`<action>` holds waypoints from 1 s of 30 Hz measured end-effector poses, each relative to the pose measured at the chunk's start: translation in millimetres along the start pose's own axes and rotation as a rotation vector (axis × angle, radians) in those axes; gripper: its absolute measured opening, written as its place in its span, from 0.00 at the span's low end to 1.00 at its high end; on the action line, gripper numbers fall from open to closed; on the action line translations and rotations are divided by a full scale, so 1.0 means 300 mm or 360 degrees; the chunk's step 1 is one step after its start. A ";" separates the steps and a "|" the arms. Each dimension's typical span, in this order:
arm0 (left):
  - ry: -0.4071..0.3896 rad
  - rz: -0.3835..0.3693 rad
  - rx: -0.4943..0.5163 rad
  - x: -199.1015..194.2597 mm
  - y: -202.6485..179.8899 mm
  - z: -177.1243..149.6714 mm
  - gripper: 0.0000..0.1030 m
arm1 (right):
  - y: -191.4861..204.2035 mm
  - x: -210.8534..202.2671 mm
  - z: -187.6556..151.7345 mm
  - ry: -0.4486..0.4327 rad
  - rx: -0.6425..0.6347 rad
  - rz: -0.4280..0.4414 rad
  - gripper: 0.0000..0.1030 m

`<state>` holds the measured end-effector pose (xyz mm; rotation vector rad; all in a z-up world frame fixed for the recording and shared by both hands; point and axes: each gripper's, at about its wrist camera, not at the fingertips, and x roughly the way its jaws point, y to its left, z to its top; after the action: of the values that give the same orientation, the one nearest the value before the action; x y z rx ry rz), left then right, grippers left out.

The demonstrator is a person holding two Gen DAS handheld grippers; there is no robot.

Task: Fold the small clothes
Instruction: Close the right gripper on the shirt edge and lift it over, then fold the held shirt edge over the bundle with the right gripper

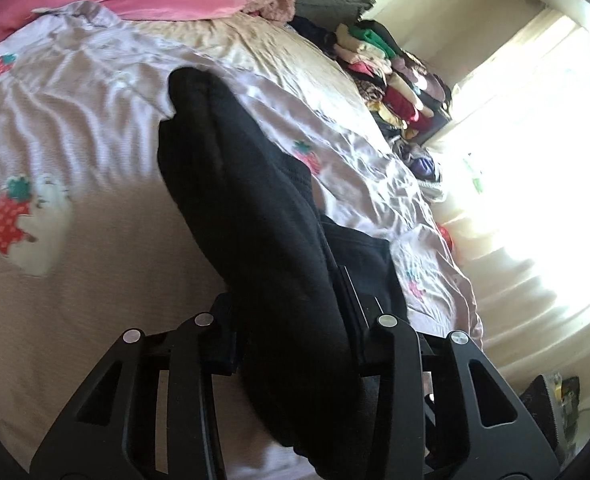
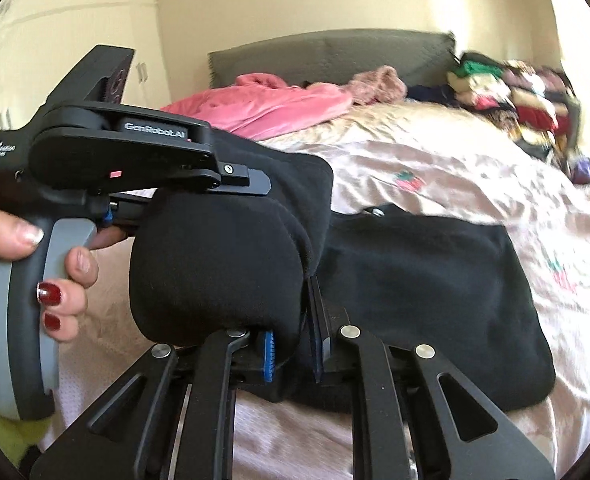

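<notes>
**Both jaws gripping the black garment, edge lifted mid-fold**

Black cloth fills the space right in front of both cameras: the garment [image 2: 415, 280] is bunched thickly between each pair of jaws. The left gripper [image 1: 295, 320] has its jaws clamped on a fat roll of the fabric, which rises away from it as a dark ridge. The right gripper [image 2: 291, 344] has its jaws nearly together, pinching a thinner bit of the same cloth between the blue pads [image 2: 269, 354]. Seen from the right wrist, the left gripper sits just beside it, held by a hand [image 2: 27, 280] with red-painted nails, with a rounded bulge of cloth hanging under it.

The rest of the garment lies spread on the bed [image 2: 475, 168], on a pale strawberry-print cover. Further off lie a pink garment [image 2: 287, 104] near the grey headboard [image 2: 335, 56], and a heap of folded clothes [image 2: 515, 96] at the bed's far corner.

It looks like a fold in progress: one edge picked up by both corners, the remainder flat. Next, I'd judge, both hands must carry the edge across evenly, lay it on the flat part, then release.
</notes>
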<state>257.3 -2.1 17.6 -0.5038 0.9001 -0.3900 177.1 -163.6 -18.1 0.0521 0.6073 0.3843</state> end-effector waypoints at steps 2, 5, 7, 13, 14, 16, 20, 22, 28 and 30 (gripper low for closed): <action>0.0020 -0.0001 0.0012 0.028 -0.048 -0.003 0.29 | -0.032 -0.019 -0.009 -0.0012 0.0028 -0.0020 0.11; 0.0046 0.0018 0.0046 0.069 -0.113 -0.012 0.29 | -0.079 -0.042 -0.023 -0.0016 0.0095 -0.0025 0.08; 0.0060 0.0039 0.0070 0.097 -0.146 -0.019 0.29 | -0.118 -0.056 -0.039 -0.0001 0.0153 -0.0027 0.08; 0.0108 0.0083 0.0135 0.177 -0.230 -0.048 0.29 | -0.210 -0.069 -0.063 0.0053 0.0368 0.0012 0.08; 0.0119 0.0092 0.0147 0.190 -0.243 -0.053 0.29 | -0.225 -0.069 -0.071 0.0066 0.0402 0.0026 0.08; 0.0131 0.0129 0.0196 0.217 -0.272 -0.068 0.29 | -0.256 -0.068 -0.088 0.0094 0.0479 0.0049 0.08; 0.0179 0.0163 0.0279 0.278 -0.317 -0.093 0.38 | -0.308 -0.067 -0.127 0.0144 0.0607 0.0057 0.08; 0.0223 0.0107 0.0319 0.291 -0.350 -0.105 0.60 | -0.332 -0.070 -0.140 0.0154 0.0670 0.0050 0.08; 0.0130 0.0044 0.0356 0.220 -0.353 -0.115 0.64 | -0.408 -0.106 -0.185 0.0193 0.0857 0.0017 0.11; 0.0086 0.0137 0.0352 0.201 -0.311 -0.112 0.64 | -0.425 -0.124 -0.200 0.0197 0.0925 0.0046 0.13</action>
<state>253.4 -117.9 14.4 -0.2514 0.9152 -0.4204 158.0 -299.3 -67.5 0.5969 0.8260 0.2296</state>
